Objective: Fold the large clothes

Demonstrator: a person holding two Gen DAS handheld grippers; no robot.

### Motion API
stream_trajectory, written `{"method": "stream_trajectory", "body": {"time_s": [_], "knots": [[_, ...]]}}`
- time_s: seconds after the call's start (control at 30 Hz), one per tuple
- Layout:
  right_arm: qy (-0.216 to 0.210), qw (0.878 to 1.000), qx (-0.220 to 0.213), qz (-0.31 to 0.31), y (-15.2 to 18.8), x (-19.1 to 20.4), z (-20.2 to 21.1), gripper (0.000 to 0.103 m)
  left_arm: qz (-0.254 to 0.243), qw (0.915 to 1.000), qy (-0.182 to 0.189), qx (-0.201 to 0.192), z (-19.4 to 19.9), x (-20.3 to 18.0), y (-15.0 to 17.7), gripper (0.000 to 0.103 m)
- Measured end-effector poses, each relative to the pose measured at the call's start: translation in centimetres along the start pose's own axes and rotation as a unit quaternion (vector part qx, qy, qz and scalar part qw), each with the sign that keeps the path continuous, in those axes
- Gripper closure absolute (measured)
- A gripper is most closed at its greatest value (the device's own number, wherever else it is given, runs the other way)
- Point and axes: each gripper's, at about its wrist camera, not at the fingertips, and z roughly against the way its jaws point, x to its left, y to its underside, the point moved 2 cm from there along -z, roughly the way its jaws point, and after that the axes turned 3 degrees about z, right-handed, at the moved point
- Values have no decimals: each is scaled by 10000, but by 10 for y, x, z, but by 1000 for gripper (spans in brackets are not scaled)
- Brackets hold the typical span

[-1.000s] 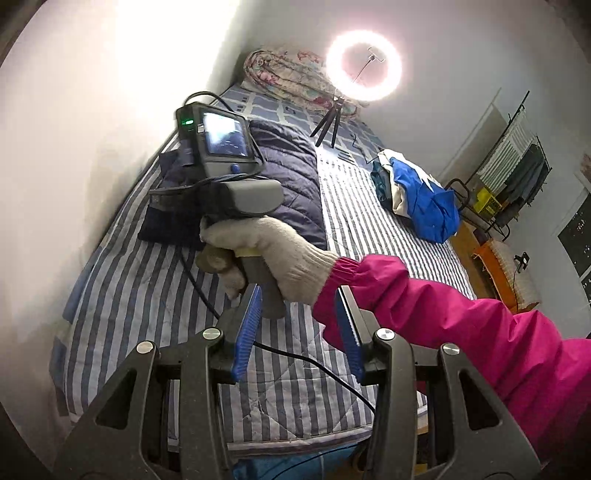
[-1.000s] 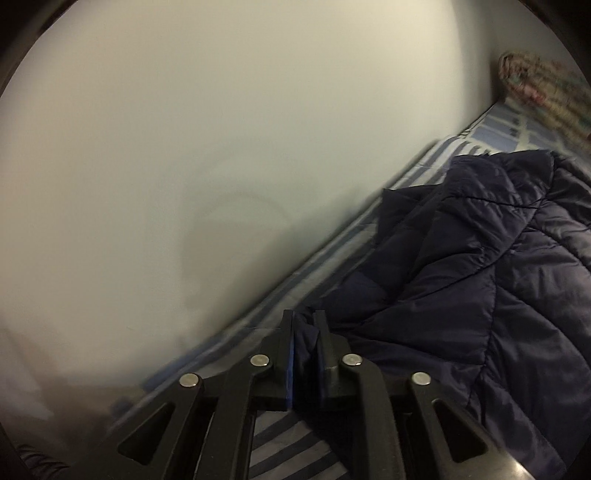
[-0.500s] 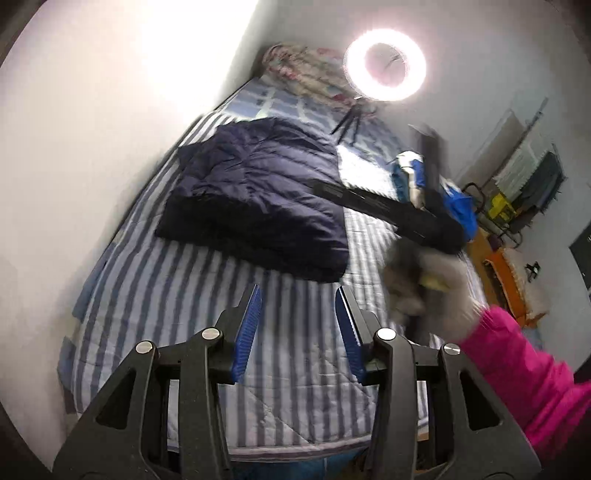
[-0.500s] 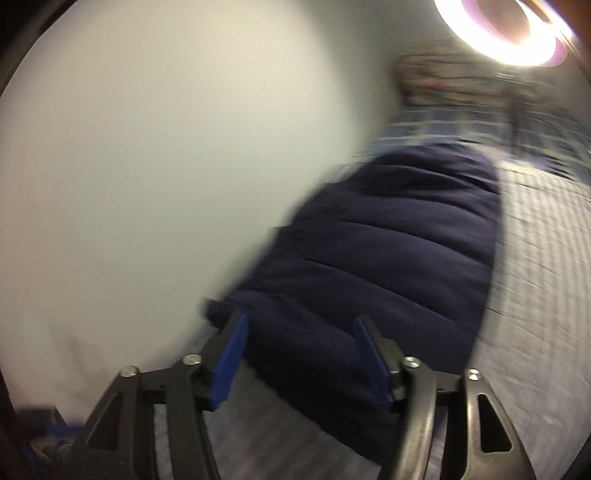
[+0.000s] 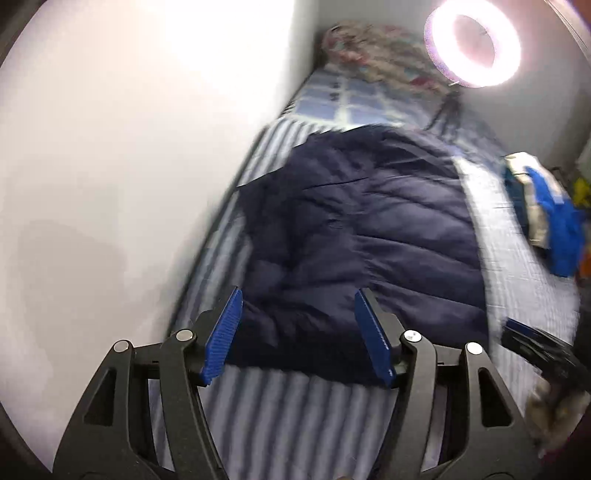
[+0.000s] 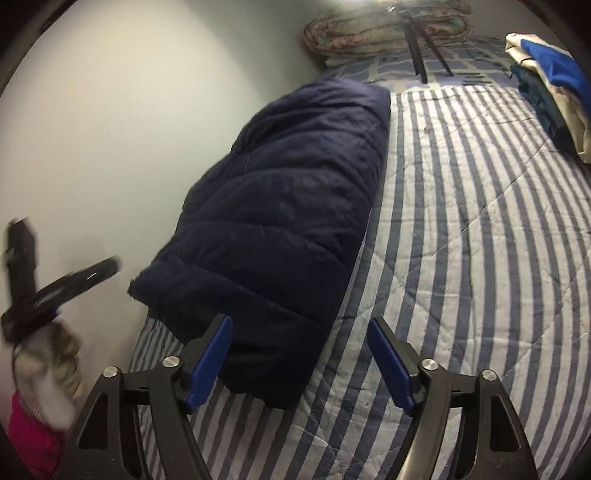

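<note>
Looking at a navy puffer jacket [image 6: 280, 206] lying on the striped bedspread [image 6: 480, 240], pushed up along the wall [image 6: 110, 129] on the bed's left side, already doubled into a long bundle. I'm holding both grippers above the near end of it, touching nothing. Left gripper [image 5: 297, 336] is sitting with jaws spread wide and nothing between the pads, near hem framed in the gap. Right gripper [image 6: 299, 363] is likewise wide apart and empty, hanging over the bundle's near right corner. I'm judging the jacket as light but bulky: quilted, air-filled, springy, so it's likely going to puff back after each fold. Shell looks smooth, probably slick against the pads, so I'm expecting slip on a shallow bite. I'm planning to take hold at the near hem, one gripper per corner, biting deep across a stitched quilt seam and not a puffed panel, catching all layers together. Left view is motion-blurred, so I can't read the layer edges there. I'm noting a second pile of blue and cream clothes [image 6: 546, 74] well apart on the far right, a floral quilt [image 6: 376, 33] rolled at the head end, and a ring light [image 5: 472, 48] on tripod legs beyond the jacket.
</note>
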Motion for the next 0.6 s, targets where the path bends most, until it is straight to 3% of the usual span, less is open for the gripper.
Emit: {"method": "stream_trajectory", "body": {"time_s": [0.17,0.27,0.37,0.4,0.43,0.57,0.6], "knots": [[-263,9992,252,-138,10,-8,-18,19,-532,9953,-781,229,-48,8,7,38],[-591,9972,306,-355,10,-11,-29,19,-726,9908,-1072,403,-68,17,19,38],[-840,9945,294,-557,6,-9,-39,19,-730,9898,-1082,564,-81,25,30,38],[-901,9939,306,-562,4,-7,-42,21,-691,9902,-1061,588,-83,28,32,38],[-946,9934,386,-523,2,-2,-47,32,-685,9903,-1061,588,-84,29,33,38],[-452,9973,566,-91,-6,13,-52,62,-814,9889,-1121,531,-84,25,39,45],[-400,9976,572,-18,-8,16,-51,66,-855,9886,-1112,540,-83,23,41,47]]}}
